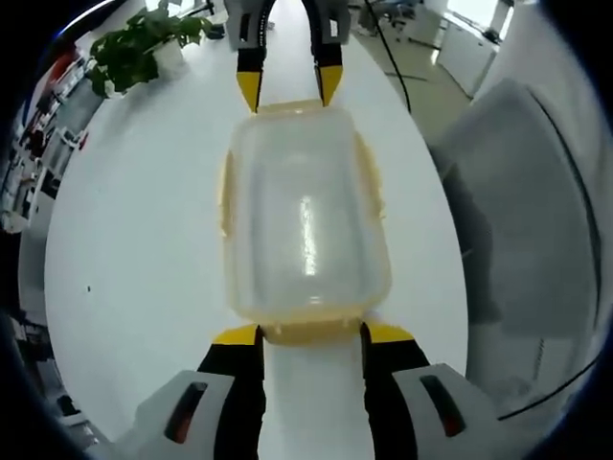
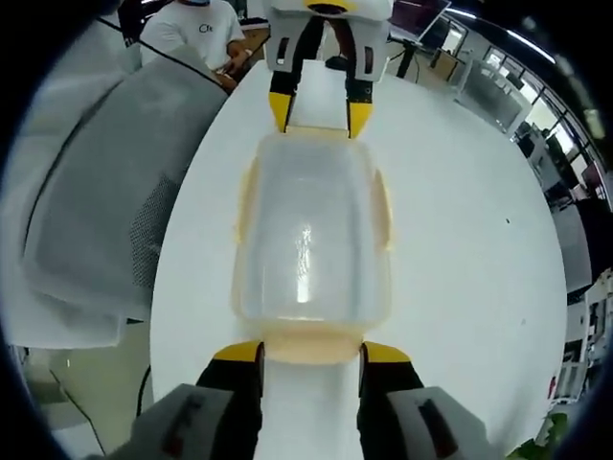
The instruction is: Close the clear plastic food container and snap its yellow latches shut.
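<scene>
**Left gripper view and right gripper view: two grippers at opposite short ends of a lidded food container**

Left gripper view. The clear plastic container [image 1: 305, 225] lies lid-up on the white table [image 1: 134, 240], its long axis running away from the camera. The left gripper [image 1: 311, 333] rises from the bottom edge, jaws spread about as wide as the yellow latch [image 1: 311, 331] on the near short end; the yellow jaw tips sit at that latch's two corners, touching or just beside it, and whether they press on it cannot be told. At the far short end the right gripper [image 1: 288, 86] points in from the top, its jaws likewise apart, tips at the container's far rim. Side latches [image 1: 226, 192] lie along the long edges; whether they are snapped down cannot be told. A potted plant [image 1: 144, 48] stands on the table at upper left, well apart from the container. A grey chair [image 1: 532, 211] stands beside the table on the right.

Right gripper view. The same container [image 2: 308, 230] appears from the opposite end. The right gripper [image 2: 310, 353] flanks the near yellow latch [image 2: 310, 347] with its jaws apart. The left gripper [image 2: 320, 107] meets the far end from the top. A grey chair [image 2: 105, 201] stands on the left, and a person in a white shirt [image 2: 196, 24] sits beyond the table's far edge.
</scene>
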The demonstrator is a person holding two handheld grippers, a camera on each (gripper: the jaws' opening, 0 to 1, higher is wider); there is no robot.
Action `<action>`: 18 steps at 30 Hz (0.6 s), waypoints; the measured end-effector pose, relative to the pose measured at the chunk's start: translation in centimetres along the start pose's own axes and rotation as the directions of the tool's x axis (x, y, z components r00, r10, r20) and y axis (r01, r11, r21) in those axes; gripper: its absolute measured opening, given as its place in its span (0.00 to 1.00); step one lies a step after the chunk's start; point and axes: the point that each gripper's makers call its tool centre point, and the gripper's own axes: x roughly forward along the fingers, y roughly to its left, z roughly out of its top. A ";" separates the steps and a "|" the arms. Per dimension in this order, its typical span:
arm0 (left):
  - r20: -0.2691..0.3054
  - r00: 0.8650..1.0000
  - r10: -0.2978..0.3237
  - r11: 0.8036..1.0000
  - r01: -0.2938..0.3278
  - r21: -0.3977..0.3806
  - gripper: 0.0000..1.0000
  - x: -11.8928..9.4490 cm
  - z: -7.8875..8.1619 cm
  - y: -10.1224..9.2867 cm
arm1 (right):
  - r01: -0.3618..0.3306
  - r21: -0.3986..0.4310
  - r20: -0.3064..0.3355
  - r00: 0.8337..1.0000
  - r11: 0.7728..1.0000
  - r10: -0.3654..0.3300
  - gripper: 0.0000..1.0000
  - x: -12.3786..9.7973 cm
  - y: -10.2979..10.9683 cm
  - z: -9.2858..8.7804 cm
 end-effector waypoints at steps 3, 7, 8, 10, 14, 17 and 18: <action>0.001 1.000 0.000 1.000 0.000 0.000 0.37 -0.1 0.0 -0.1 | 0.002 -0.003 -0.003 1.000 1.000 -0.002 0.37 -0.1 0.0 0.0; 0.006 1.000 0.000 1.000 0.000 -0.005 0.37 -0.2 0.0 0.0 | -0.006 0.007 0.003 1.000 1.000 0.006 0.38 -0.2 0.2 0.1; 0.005 1.000 0.002 1.000 -0.002 -0.002 0.37 -0.3 0.0 0.0 | -0.015 0.013 0.004 1.000 1.000 0.015 0.38 -0.2 0.3 0.0; 0.002 1.000 0.008 1.000 -0.008 0.004 0.39 -0.4 -0.2 0.0 | -0.024 0.012 0.000 1.000 1.000 0.024 0.38 -0.3 0.6 -0.1; 0.002 1.000 0.016 1.000 -0.016 -0.013 0.40 -0.6 -0.6 0.2 | -0.023 0.020 -0.004 1.000 1.000 0.023 0.39 -0.3 0.7 -0.3; 0.018 1.000 0.018 0.999 -0.017 -0.040 0.40 -0.9 -0.6 0.1 | -0.019 0.037 0.003 1.000 0.999 0.019 0.38 -0.6 0.7 -0.4; 0.025 0.999 0.020 0.999 -0.019 -0.050 0.40 -1.0 -0.6 0.2 | -0.017 0.043 0.006 1.000 0.999 0.017 0.39 -0.7 0.7 -0.4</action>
